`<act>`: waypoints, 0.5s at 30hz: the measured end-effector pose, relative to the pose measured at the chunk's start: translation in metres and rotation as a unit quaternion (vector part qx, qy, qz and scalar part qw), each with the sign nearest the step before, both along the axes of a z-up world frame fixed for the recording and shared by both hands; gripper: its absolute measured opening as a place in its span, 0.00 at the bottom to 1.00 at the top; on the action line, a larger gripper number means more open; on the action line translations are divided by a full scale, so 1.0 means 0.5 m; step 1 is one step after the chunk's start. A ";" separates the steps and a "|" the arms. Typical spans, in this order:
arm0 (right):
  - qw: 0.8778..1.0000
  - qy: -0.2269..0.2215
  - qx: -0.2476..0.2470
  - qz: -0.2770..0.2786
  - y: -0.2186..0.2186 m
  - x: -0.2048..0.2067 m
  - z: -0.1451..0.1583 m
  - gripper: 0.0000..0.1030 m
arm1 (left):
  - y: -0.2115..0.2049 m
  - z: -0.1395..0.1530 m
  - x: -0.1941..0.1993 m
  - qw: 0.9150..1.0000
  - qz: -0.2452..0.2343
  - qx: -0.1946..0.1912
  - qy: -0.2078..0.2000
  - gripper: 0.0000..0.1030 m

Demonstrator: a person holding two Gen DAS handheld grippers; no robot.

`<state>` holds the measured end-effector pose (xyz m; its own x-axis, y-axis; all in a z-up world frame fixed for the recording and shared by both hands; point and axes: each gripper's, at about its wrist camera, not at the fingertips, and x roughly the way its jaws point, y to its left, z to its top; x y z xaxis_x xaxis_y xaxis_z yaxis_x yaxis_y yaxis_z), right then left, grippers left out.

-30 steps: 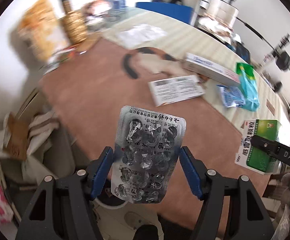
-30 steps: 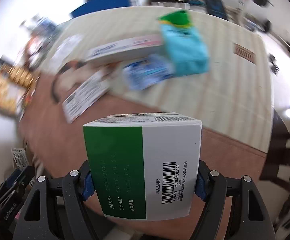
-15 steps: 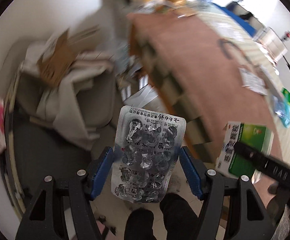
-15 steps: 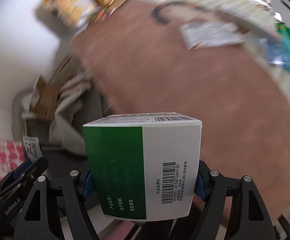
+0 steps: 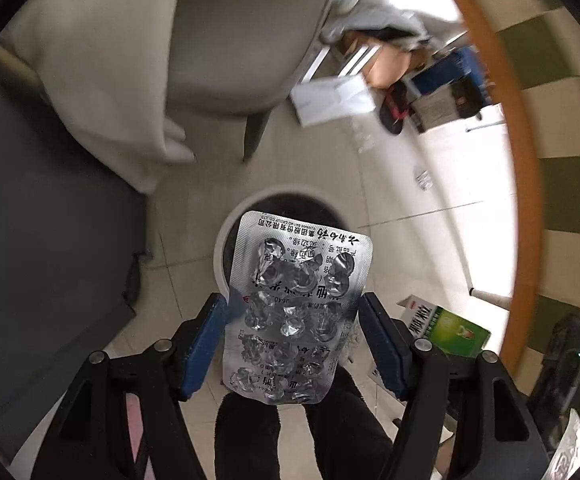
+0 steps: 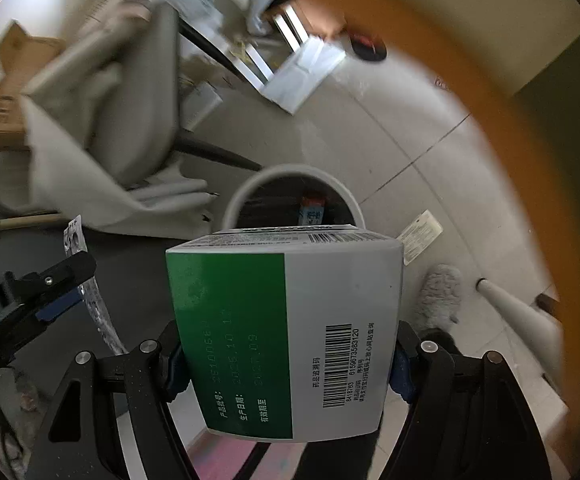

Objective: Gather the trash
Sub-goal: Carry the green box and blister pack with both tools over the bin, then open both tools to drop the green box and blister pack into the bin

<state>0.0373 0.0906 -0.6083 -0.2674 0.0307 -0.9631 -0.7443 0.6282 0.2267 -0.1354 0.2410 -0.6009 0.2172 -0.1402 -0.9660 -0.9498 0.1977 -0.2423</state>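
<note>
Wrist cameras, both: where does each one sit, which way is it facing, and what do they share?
Left wrist: on the left hand-held gripper, facing steeply down at the bin; holds a blister pack; dark trouser legs below.
Right wrist: on the right hand-held gripper, facing down at the bin; holds a green-white box.
Shared: bin, tiled floor, table's orange rim; each view shows the other gripper's load.

Cluttered home: draped chair, tiled floor
</note>
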 end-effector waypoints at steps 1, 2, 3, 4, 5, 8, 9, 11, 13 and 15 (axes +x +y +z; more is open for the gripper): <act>1.000 0.002 -0.004 -0.002 0.003 -0.001 -0.032 0.75 | 0.005 -0.038 0.002 1.000 0.000 -0.012 -0.003 0.64; 1.000 0.003 -0.010 -0.003 0.003 -0.002 -0.069 0.75 | 0.008 -0.078 0.006 1.000 0.000 -0.024 -0.005 0.64; 1.000 0.002 -0.015 -0.003 0.005 -0.002 -0.113 0.75 | 0.011 -0.107 0.012 0.999 -0.001 -0.033 -0.007 0.64; 1.000 0.002 -0.017 -0.003 0.007 -0.002 -0.142 0.75 | 0.013 -0.137 0.018 0.999 -0.004 -0.041 -0.008 0.64; 1.000 0.002 -0.020 -0.002 0.010 -0.003 -0.165 0.75 | 0.015 -0.163 0.026 0.999 -0.008 -0.048 -0.009 0.64; 1.000 0.000 -0.026 0.002 0.014 0.003 -0.230 0.75 | 0.022 -0.232 0.046 0.997 -0.018 -0.073 -0.023 0.64; 1.000 0.000 -0.028 0.006 0.019 0.007 -0.251 0.75 | 0.023 -0.245 0.045 0.996 -0.017 -0.079 -0.027 0.64; 1.000 0.003 -0.028 0.005 0.021 0.009 -0.275 0.76 | 0.025 -0.264 0.051 0.995 -0.022 -0.090 -0.030 0.68; 0.999 0.022 -0.027 0.008 0.024 0.007 -0.301 0.77 | 0.028 -0.271 0.048 0.995 -0.027 -0.090 -0.023 0.86; 0.999 0.026 -0.029 0.021 0.027 -0.002 -0.314 0.89 | 0.027 -0.265 0.046 0.996 -0.028 -0.087 -0.017 0.99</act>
